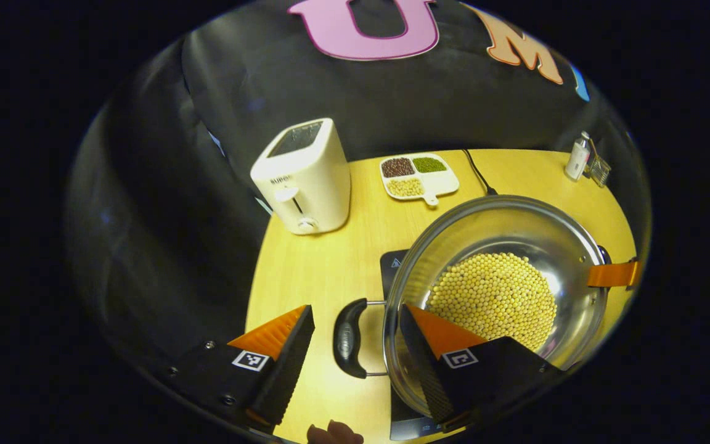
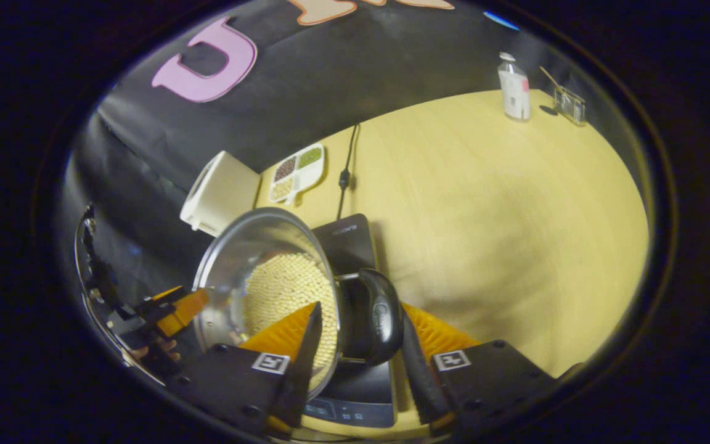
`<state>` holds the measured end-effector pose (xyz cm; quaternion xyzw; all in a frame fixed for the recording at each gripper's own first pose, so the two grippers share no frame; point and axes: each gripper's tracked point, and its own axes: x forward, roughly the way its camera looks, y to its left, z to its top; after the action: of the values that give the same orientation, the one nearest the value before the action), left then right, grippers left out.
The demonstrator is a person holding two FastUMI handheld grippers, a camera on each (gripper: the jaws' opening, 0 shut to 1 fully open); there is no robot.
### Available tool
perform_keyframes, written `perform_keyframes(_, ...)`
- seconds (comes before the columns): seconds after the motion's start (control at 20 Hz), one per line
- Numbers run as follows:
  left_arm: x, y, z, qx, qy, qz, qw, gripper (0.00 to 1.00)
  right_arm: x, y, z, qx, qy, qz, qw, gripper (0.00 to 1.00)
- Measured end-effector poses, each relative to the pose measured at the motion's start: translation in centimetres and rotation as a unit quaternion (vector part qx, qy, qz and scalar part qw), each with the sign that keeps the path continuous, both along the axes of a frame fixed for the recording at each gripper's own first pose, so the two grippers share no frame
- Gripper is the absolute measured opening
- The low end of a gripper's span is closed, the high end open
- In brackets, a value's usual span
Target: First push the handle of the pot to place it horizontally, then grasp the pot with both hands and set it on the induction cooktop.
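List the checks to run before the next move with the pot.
1. Handle between the left gripper fingers: ok.
2. Left gripper closed on it: not ok, the fingers stand clear of it.
3. Right gripper straddling the other handle: ok.
4. Right gripper pressing firmly: cannot tell.
5. Pot over the cooktop: ok.
6. Pot resting flat on the cooktop: cannot tell.
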<state>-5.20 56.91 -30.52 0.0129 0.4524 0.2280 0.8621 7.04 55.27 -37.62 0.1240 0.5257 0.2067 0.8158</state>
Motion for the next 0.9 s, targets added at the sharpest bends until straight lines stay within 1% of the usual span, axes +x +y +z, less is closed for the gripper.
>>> perform_keyframes(0.05, 0.2, -0.7, 1.0, 0.007, -0.009, -0.001, 1.0, 0.89, 0.7, -0.3, 0.9, 0.015, -0.009, -0.005, 1.0, 0.74)
perform_keyframes(0.1, 0.1, -1.6, 1.8, 0.007, -0.011, -0.001, 1.0, 0.89, 1.1, -0.8, 1.9, 0.029, -0.012, -0.008, 0.999, 0.82)
perform_keyframes(0.15, -0.3, -3.0, 2.4, 0.002, -0.01, -0.001, 1.0, 0.89, 1.2, -1.3, 2.7, 0.043, -0.013, -0.008, 0.999, 0.73)
perform_keyframes(0.2, -0.5, -4.6, 2.9, -0.007, -0.012, 0.002, 1.0, 0.85, 1.2, -2.0, 3.2, 0.057, -0.01, -0.008, 0.998, 0.73)
perform_keyframes(0.25, -0.8, -6.2, 3.4, -0.019, -0.018, 0.008, 1.0, 0.84, 1.5, -2.9, 3.4, 0.069, -0.008, -0.011, 0.997, 0.73)
perform_keyframes(0.3, -0.8, -8.1, 3.8, -0.036, -0.026, 0.017, 0.999, 0.89, 1.9, -4.4, 3.4, 0.075, -0.005, -0.02, 0.997, 0.74)
perform_keyframes(0.4, -1.2, -12.6, 4.2, -0.086, -0.043, 0.035, 0.995, 0.89, 2.8, -7.8, 2.4, 0.077, 0.002, -0.051, 0.996, 0.73)
perform_keyframes(0.5, -1.6, -17.2, 4.3, -0.143, -0.06, 0.046, 0.987, 0.89, 3.0, -11.4, 0.6, 0.066, 0.012, -0.08, 0.995, 0.72)
perform_keyframes(0.55, -2.2, -19.2, 4.1, -0.165, -0.064, 0.048, 0.983, 0.89, 2.4, -13.1, -0.4, 0.057, 0.024, -0.088, 0.994, 0.72)
perform_keyframes(0.65, -3.0, -21.4, 3.2, -0.186, -0.066, 0.054, 0.979, 0.89, 0.7, -16.0, -1.5, 0.045, 0.038, -0.104, 0.993, 0.73)
perform_keyframes(0.75, -4.3, -23.8, 2.3, -0.228, -0.065, 0.069, 0.969, 0.88, -0.4, -18.1, -2.0, 0.032, 0.034, -0.114, 0.992, 0.72)
perform_keyframes(0.85, -5.1, -24.8, 2.0, -0.253, -0.076, 0.084, 0.961, 0.89, -1.7, -19.4, -2.5, 0.021, 0.032, -0.115, 0.993, 0.72)
perform_keyframes(0.9, -5.6, -24.9, 2.0, -0.256, -0.08, 0.088, 0.959, 0.89, -2.7, -19.8, -2.5, 0.013, 0.033, -0.11, 0.993, 0.72)
